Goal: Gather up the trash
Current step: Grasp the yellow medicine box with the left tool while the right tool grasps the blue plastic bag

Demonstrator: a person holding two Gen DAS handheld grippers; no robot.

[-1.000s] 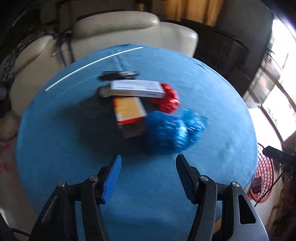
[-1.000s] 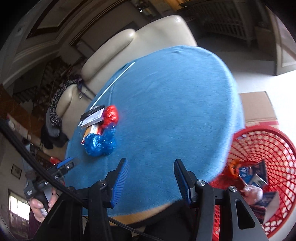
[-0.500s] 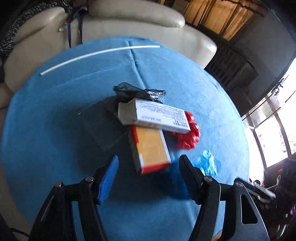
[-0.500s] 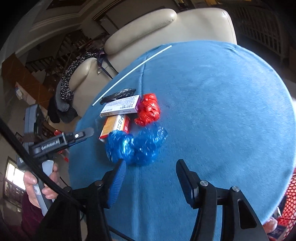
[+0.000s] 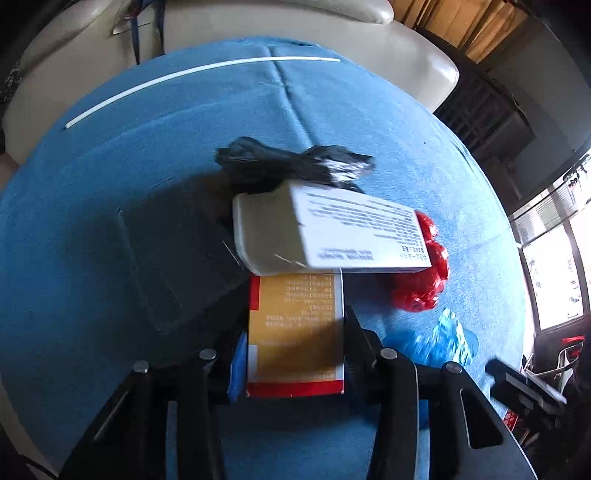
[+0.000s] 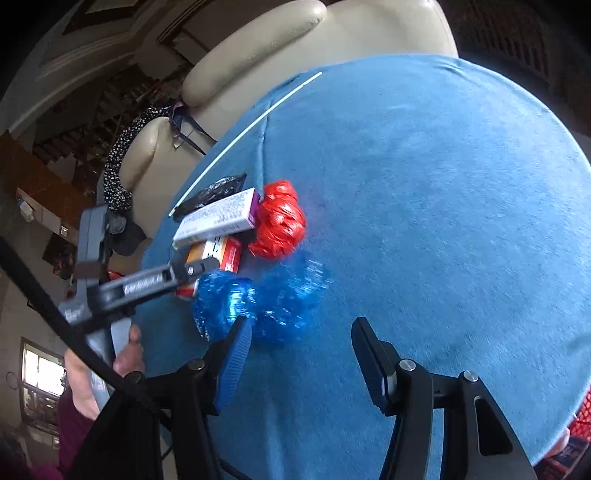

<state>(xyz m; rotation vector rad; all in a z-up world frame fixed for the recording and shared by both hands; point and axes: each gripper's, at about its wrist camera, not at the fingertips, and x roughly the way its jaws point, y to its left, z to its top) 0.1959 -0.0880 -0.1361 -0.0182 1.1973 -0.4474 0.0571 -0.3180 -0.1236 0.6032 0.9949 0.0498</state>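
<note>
A pile of trash lies on the round blue table [image 5: 110, 206]. My left gripper [image 5: 295, 332] has its jaws against both sides of an orange and red box [image 5: 295, 332]; that box shows in the right wrist view [image 6: 218, 254] too. A white box [image 5: 332, 232] lies across its far end, with a black plastic bag [image 5: 295, 162] behind. A red crumpled bag [image 5: 424, 284] and a blue crumpled bag [image 5: 447, 339] lie to the right. My right gripper [image 6: 301, 350] is open and empty, with the blue bag [image 6: 266, 302] just beyond its left finger.
A cream sofa [image 5: 258, 26] stands behind the table. A thin white stick [image 5: 192, 75] lies across the table's far side. A red mesh basket's edge [image 6: 580, 424] shows at the lower right of the right wrist view. A black flat sheet [image 5: 173, 251] lies left of the boxes.
My left gripper has moved forward and closed around the orange and red box. My right gripper has moved closer to the blue bag.
</note>
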